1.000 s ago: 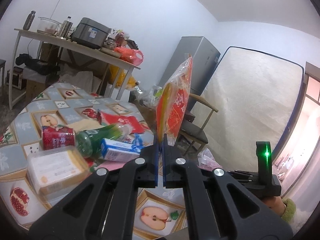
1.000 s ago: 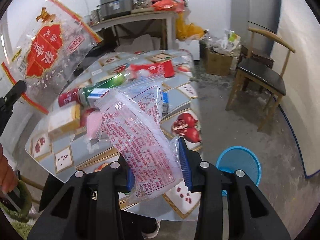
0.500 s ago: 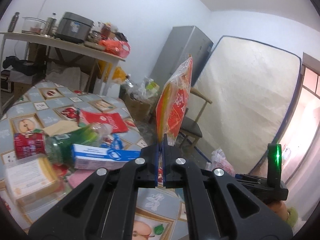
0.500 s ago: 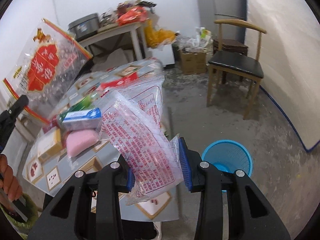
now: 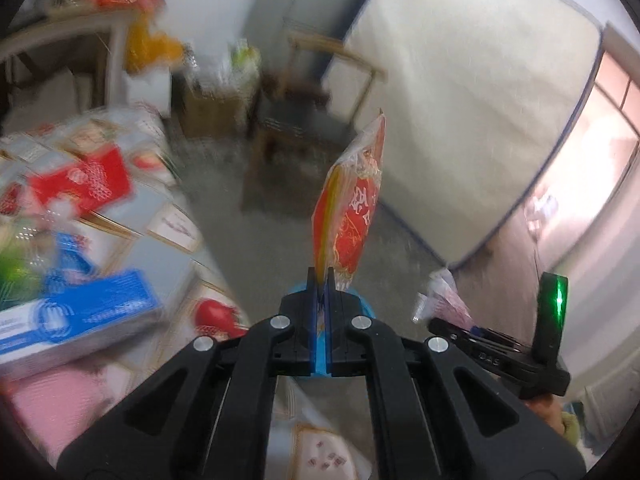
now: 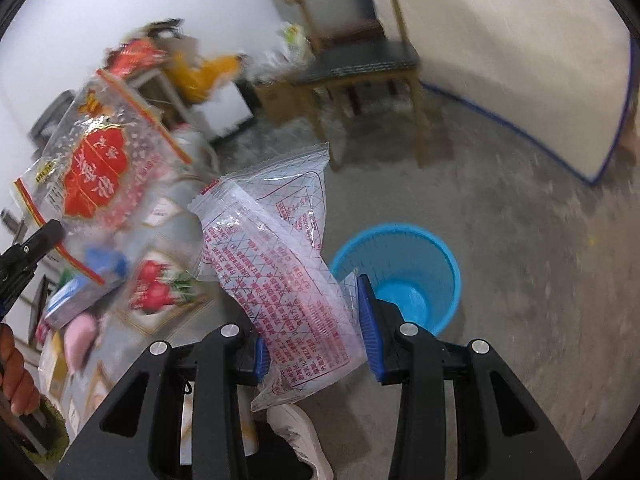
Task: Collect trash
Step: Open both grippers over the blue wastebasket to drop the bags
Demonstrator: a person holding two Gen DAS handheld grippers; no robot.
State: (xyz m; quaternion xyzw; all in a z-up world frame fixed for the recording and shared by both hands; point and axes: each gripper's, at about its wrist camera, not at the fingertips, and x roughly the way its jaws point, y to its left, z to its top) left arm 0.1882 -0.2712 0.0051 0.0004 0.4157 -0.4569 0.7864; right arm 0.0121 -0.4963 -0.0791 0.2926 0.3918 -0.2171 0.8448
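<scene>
Red snack bag (image 5: 352, 216) is pinched in closed left tool (image 5: 320, 284); clear printed wrapper (image 6: 288, 264) is clamped in right tool (image 6: 312, 340), blue bin (image 6: 396, 276) on the floor beyond

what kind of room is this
Probably a lived-in room of a home used for eating and storage. A mattress leans against the wall, a wooden chair stands on the bare concrete floor, and a table with a fruit-print cloth is littered with packaging. A blue bin stands on the floor.
</scene>
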